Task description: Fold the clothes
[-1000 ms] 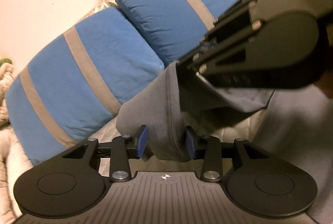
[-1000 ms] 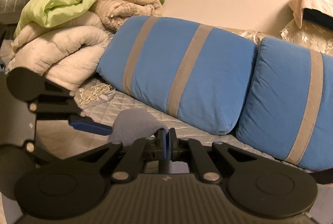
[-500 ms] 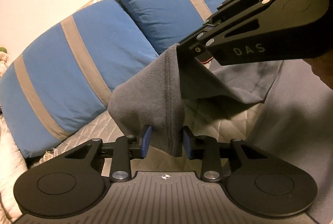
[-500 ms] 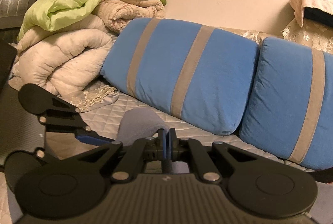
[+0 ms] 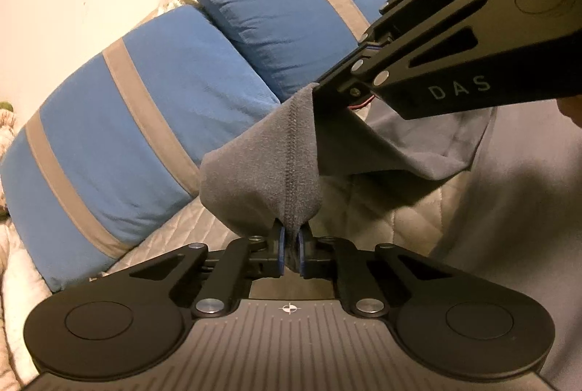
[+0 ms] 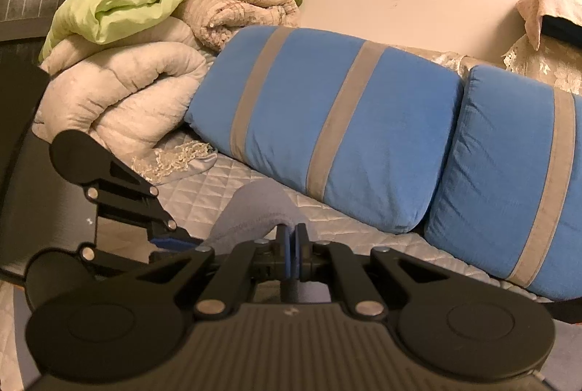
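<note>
The left gripper (image 5: 290,254) is clamped on the seamed edge of the grey garment (image 5: 262,187), the right gripper (image 6: 291,254) likewise nipped shut on it just above, both holding it lifted before the blue striped cushions (image 5: 120,122), probably to straighten it for folding.

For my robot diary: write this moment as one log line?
left gripper: shut on grey fleece garment | right gripper: shut on it
</note>
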Demonstrator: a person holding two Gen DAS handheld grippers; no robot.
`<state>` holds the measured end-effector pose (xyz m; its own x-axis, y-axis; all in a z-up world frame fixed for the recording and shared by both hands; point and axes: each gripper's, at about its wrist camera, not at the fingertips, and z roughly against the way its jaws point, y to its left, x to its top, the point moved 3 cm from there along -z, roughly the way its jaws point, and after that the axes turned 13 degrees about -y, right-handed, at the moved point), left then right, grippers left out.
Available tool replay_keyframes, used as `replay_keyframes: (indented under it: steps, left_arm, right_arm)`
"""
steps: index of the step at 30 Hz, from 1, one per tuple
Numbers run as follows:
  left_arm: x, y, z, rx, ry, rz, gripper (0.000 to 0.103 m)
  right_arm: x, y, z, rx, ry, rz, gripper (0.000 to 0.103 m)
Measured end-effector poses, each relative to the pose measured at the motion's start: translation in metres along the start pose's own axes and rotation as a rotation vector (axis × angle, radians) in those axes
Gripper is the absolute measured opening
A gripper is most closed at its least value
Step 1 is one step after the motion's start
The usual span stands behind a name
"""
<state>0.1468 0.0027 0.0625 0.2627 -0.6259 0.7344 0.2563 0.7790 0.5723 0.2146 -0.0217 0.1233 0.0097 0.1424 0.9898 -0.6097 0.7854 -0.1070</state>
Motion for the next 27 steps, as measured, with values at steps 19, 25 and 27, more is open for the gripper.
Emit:
replay_keyframes:
  steps: [19,25,27]
  left_arm:
    - [-0.086,0.039,0.002,0.26,0.254,-0.443,0.005]
    - [-0.118,0.037,0.016,0.206,0.317,-0.511,0.005]
    - [-0.123,0.038,0.021,0.191,0.327,-0.497,0.005]
  right_arm:
    - [-0.049,0.045,0.016,0.092,0.189,0.145,0.061]
    - [-0.058,0.06,0.024,0.101,0.213,0.208,0.066]
    - [-0.06,0.062,0.026,0.097,0.217,0.222,0.066]
